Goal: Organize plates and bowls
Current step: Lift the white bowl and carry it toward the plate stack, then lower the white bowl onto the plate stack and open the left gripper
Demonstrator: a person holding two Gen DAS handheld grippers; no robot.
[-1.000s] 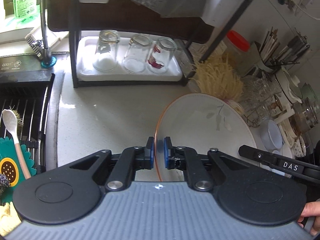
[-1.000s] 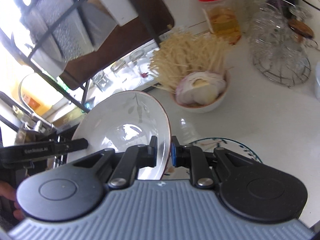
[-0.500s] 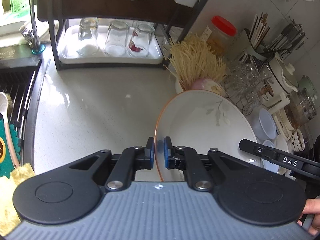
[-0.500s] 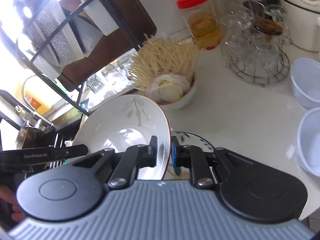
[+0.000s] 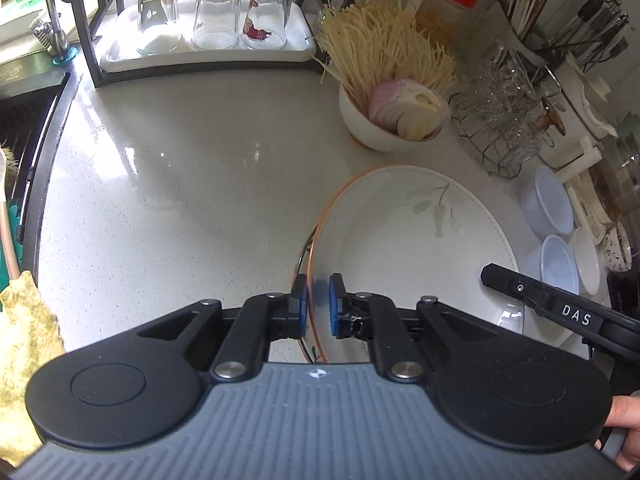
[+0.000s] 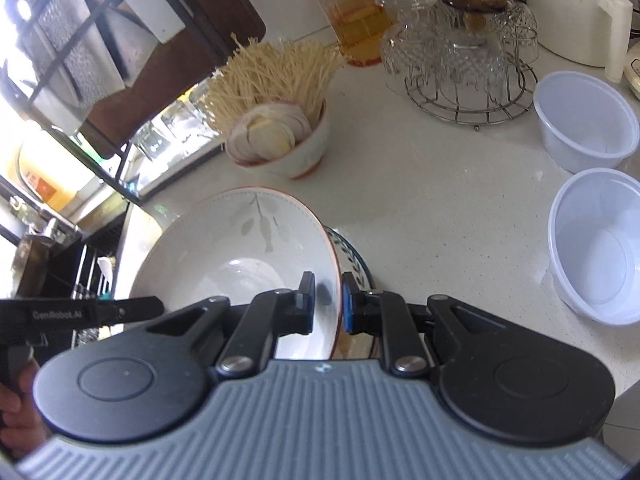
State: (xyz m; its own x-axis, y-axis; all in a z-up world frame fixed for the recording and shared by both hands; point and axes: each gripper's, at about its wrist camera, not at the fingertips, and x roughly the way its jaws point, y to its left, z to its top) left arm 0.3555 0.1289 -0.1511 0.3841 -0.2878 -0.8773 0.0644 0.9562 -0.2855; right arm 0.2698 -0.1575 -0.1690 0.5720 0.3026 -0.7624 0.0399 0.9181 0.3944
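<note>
Left gripper (image 5: 318,306) was clamped on near rim of white leaf-print bowl (image 5: 416,236); right gripper (image 6: 328,302) pinched its opposite rim; bowl was held over patterned plate (image 6: 354,264) on desk (image 5: 180,184), beside noodle bowl (image 6: 296,152).

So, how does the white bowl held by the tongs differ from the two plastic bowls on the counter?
The white bowl is opaque ceramic with a leaf motif and brownish rim; the plastic bowls are plain and translucent. The white bowl is wider and shallower, the plastic bowls deeper. It is gripped at its rim by both tongs, while they stand free on the counter. All are empty.
</note>
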